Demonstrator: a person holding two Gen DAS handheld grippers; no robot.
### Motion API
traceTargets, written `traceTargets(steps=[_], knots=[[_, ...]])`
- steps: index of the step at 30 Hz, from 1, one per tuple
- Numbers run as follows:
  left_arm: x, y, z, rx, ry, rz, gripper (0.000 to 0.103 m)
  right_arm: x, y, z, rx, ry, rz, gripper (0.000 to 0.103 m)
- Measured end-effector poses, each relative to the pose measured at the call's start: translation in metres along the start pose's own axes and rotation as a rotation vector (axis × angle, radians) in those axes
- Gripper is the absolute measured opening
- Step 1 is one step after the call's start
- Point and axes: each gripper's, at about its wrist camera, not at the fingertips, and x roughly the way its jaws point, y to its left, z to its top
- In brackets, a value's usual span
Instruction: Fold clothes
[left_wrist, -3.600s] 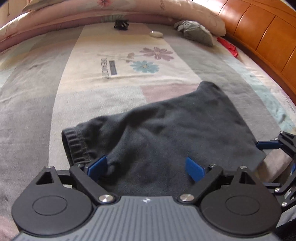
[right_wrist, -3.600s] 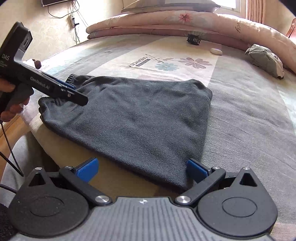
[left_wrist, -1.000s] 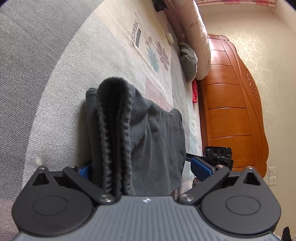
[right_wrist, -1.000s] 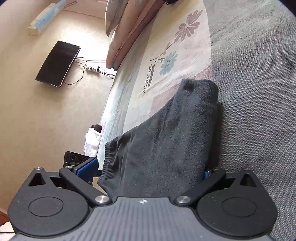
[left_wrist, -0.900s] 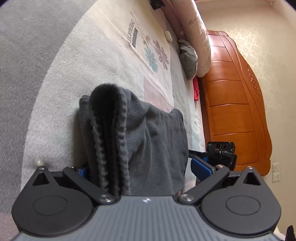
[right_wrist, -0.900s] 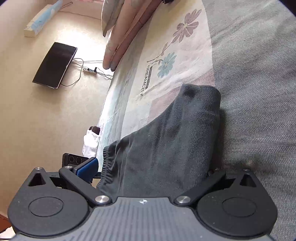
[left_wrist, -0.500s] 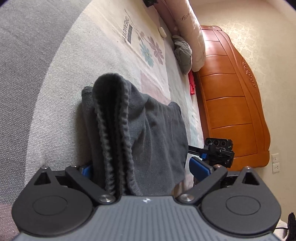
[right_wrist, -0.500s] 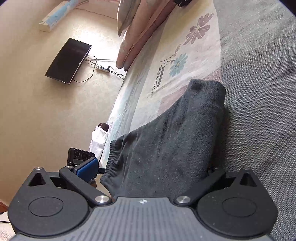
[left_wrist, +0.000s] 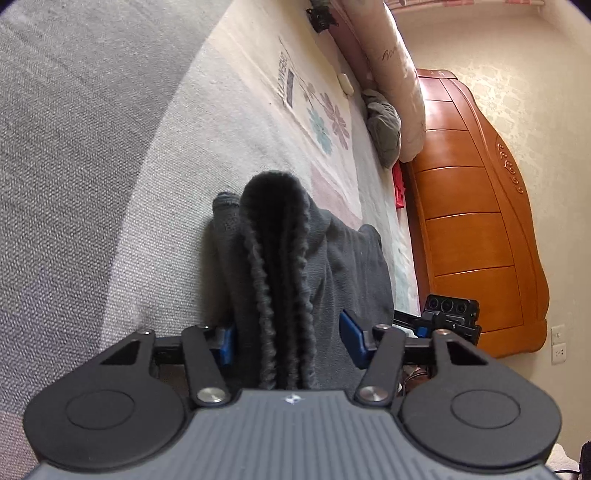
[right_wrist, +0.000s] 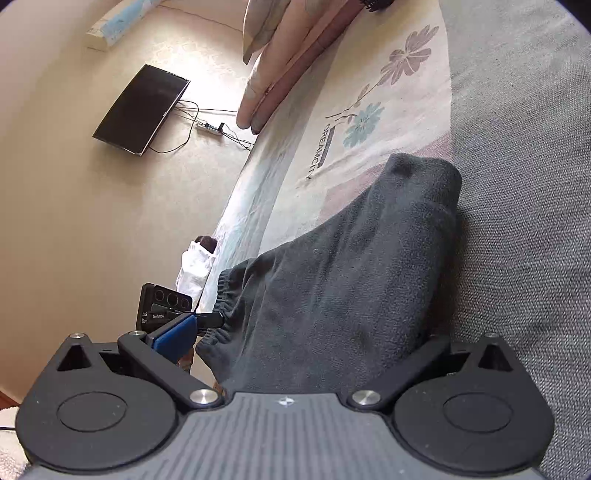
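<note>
A dark grey garment (left_wrist: 317, 258) is laid on the patterned bedspread (left_wrist: 229, 122), and every place here is given from this garment. Its ribbed elastic band is seen between the blue pads (left_wrist: 351, 334) of the left gripper (left_wrist: 286, 338); the jaws are closing at this moment, the left pad seems to touch the cloth, and a gap is seen at the right pad, so the band is not yet clamped. The right gripper (right_wrist: 303, 343) is placed over the other end of the garment (right_wrist: 351, 280); one blue pad (right_wrist: 173, 334) is seen beside the band edge, the other is hidden under the cloth, so it cannot be told whether this gripper is pressed together. Beyond the garment, a grey bundle (left_wrist: 384, 125) is seen against the pink rolled quilt (left_wrist: 391, 74), near the wooden headboard (left_wrist: 472, 221).
</note>
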Motion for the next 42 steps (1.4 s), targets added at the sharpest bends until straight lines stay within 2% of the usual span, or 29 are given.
traceTargets(steps=[4,9,12,16,19,20,22,24,28,29,30,34,39,42], knots=[[0.006,-0.006,0.004,0.026,0.004,0.021,0.056,0.014,0.008,0.008,-0.049,0.021,-0.052,0.103],[0.003,-0.007,-0.003,0.030,0.007,0.029,0.056,0.006,0.007,-0.002,-0.028,0.013,-0.036,0.103],[-0.001,0.000,-0.008,0.014,0.004,-0.001,0.056,0.003,0.007,-0.008,-0.051,0.040,-0.024,0.101],[0.005,-0.005,-0.002,0.028,0.013,0.018,0.056,0.012,0.004,0.009,-0.010,0.051,-0.036,0.099],[0.009,-0.010,0.000,0.053,0.013,0.033,0.057,0.020,0.007,0.013,-0.038,0.056,-0.041,0.098],[0.008,-0.011,-0.001,0.056,0.009,0.035,0.057,0.019,0.007,0.011,-0.052,0.052,-0.047,0.096],[0.007,-0.011,-0.004,0.065,0.001,0.039,0.056,0.013,0.004,0.006,-0.065,0.035,-0.063,0.084],[0.006,-0.013,-0.006,0.080,-0.006,0.045,0.056,0.007,-0.005,0.004,-0.029,0.017,-0.081,0.059],[0.006,-0.015,-0.007,0.097,-0.014,0.057,0.056,0.004,-0.015,0.002,0.014,-0.007,-0.137,0.028],[0.006,-0.017,-0.009,0.108,-0.018,0.068,0.053,0.004,-0.017,0.000,0.027,-0.016,-0.147,0.020],[0.006,-0.021,-0.010,0.127,-0.024,0.086,0.048,0.003,-0.018,-0.001,0.042,-0.025,-0.150,0.018],[0.006,-0.032,-0.015,0.180,-0.039,0.147,0.048,0.006,-0.008,-0.006,0.032,-0.053,-0.213,0.018],[0.004,-0.036,-0.017,0.171,-0.062,0.198,0.028,0.011,0.012,-0.010,-0.021,-0.070,-0.305,0.018],[0.003,-0.039,-0.019,0.179,-0.069,0.200,0.028,0.012,0.021,-0.011,-0.051,-0.068,-0.340,0.018]])
